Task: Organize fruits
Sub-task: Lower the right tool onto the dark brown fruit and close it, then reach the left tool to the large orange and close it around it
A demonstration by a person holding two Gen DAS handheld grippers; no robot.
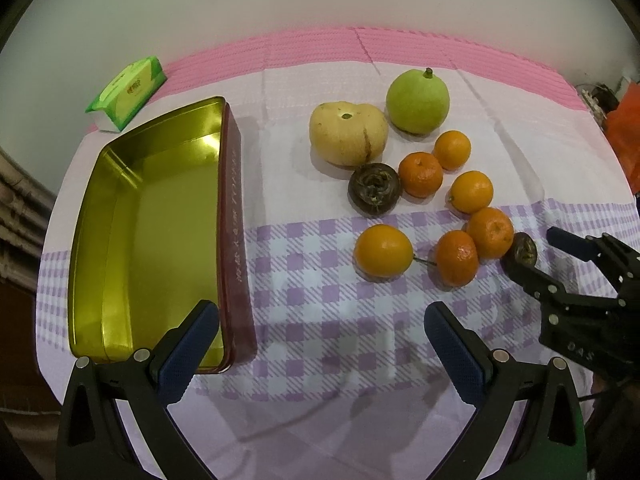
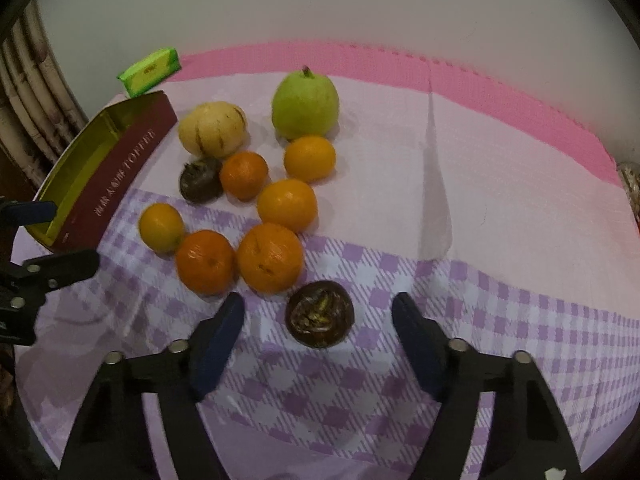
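We are holding the right gripper [image 2: 318, 322] open over the cloth [image 2: 500, 200], a dark fruit [image 2: 319, 313] sitting between its pads, untouched, just beside the oranges [image 2: 269, 258]. Left gripper [image 1: 322, 330] is hanging open beside the empty tin [image 1: 160, 216].

Tin [image 1: 120, 216]: metal, glossy gold inside, dark red printed outer wall with a soft sheen.
Tablecloth [image 2: 500, 240]: thin cloth, matt, creased, checked print.
Oranges [image 2: 270, 258]: finely pitted peel, slight shine.
Dark fruit [image 2: 320, 313]: rough, wrinkled, dull skin.
Green fruit [image 1: 417, 102]: smooth, matt skin.
Tissue pack [image 1: 128, 92]: glossy plastic wrap.
Gripper pads [image 1: 188, 354]: blue, dimpled, matt.
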